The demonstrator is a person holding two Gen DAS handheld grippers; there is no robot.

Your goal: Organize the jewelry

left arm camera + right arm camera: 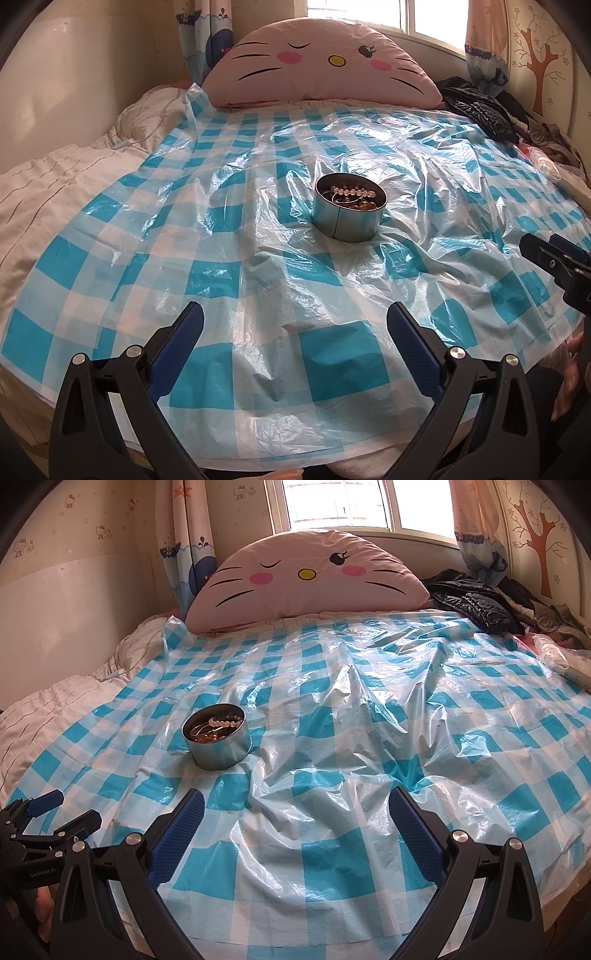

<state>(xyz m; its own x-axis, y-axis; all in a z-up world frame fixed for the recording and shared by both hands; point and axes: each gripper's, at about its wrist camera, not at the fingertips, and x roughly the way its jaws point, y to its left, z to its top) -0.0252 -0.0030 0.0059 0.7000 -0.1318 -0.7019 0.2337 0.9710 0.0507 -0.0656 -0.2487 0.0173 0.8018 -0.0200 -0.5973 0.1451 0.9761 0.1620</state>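
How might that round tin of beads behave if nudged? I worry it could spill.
The tin is low and wide, so tipping seems unlikely. It sits on a crinkly plastic sheet over soft bedding, so it may slide or drag the sheet. The loose beads would probably shift.

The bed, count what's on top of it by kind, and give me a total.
Round metal tin holding jewelry, pearl bead bracelet on top: 1
Blue checked plastic sheet: 1
Pink cat-face cushion: 1
Black puffer jacket among a clothes heap: 1
Total: 4
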